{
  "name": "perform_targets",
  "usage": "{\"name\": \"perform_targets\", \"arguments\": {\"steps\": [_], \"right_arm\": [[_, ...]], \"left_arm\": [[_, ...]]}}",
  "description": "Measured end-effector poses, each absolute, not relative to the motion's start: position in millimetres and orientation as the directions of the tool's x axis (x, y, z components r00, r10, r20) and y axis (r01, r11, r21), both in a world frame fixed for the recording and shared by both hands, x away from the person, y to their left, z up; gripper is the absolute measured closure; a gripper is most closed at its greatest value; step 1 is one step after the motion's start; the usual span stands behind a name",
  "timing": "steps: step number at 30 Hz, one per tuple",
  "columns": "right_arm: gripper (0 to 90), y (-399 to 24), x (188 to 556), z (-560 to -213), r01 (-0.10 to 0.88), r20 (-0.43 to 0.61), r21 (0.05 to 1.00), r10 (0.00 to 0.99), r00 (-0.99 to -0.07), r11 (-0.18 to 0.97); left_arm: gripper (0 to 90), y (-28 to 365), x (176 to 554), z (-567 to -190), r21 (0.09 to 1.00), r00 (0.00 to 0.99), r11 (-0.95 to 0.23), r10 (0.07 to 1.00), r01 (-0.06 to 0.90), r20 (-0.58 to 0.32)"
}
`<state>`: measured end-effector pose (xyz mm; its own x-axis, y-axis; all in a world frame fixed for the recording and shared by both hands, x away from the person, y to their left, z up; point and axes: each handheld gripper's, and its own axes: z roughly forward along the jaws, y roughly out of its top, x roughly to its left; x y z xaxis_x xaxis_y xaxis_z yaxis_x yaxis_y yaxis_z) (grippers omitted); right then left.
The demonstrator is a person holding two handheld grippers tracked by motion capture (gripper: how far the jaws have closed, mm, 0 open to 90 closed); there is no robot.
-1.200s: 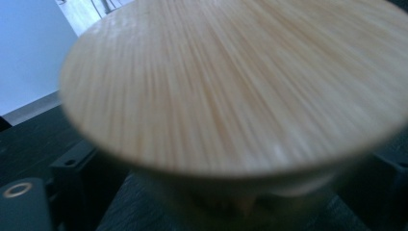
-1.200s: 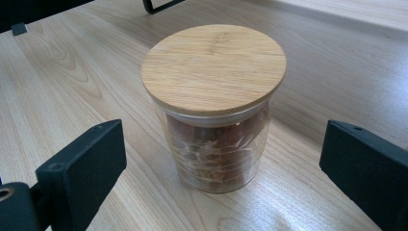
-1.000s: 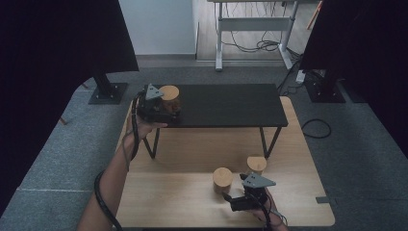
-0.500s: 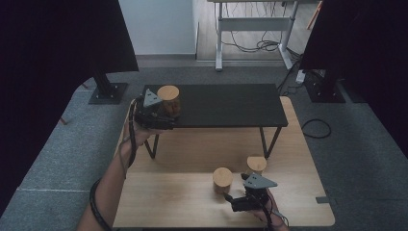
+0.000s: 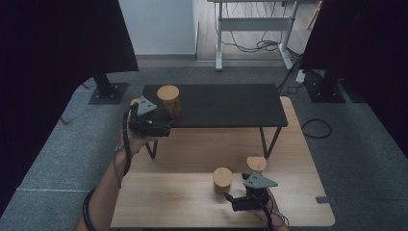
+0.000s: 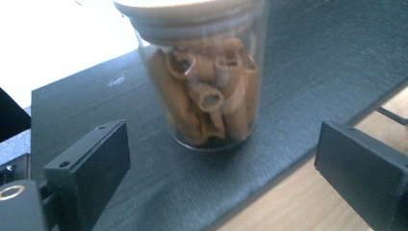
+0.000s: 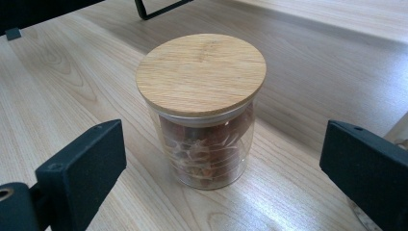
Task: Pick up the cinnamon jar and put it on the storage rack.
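Observation:
A glass jar of cinnamon sticks (image 5: 169, 102) with a wooden lid stands near the left front corner of the low black table (image 5: 226, 103). My left gripper (image 5: 161, 127) hovers just in front of it, open, and the jar (image 6: 207, 91) stands beyond its jaws, untouched. On the wooden table (image 5: 163, 202) stands a second lidded jar (image 5: 222, 179) holding brown pieces. My right gripper (image 5: 230, 198) is open right beside it. In the right gripper view that jar (image 7: 202, 110) sits between and a little ahead of the spread jaws. A third lidded jar (image 5: 256, 164) stands just behind the right gripper.
The black table stands on thin metal legs (image 5: 266, 142) over the far half of the wooden table. Grey carpet (image 5: 62, 159) surrounds both. Dark stands (image 5: 107, 89) and a cable (image 5: 317, 127) lie on the floor further back.
My left gripper has drawn back from the cinnamon jar toward the near edge of the black table. The jar stays in place. The right gripper has hardly moved.

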<state>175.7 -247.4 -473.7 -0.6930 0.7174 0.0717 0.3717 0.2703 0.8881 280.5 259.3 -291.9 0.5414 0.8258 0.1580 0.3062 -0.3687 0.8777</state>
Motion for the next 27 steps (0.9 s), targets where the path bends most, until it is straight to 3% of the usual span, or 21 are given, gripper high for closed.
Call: {"name": "perform_targets", "arguments": {"steps": [27], "right_arm": [[1.7, -249.0, 175.3, -474.4, 0.371, 0.073, 0.889, 0.717, -0.693, 0.268]], "left_arm": [[5.6, 282.0, 211.9, -325.0, 0.909, 0.579, -0.317, 0.808, 0.271, 0.109]]}}
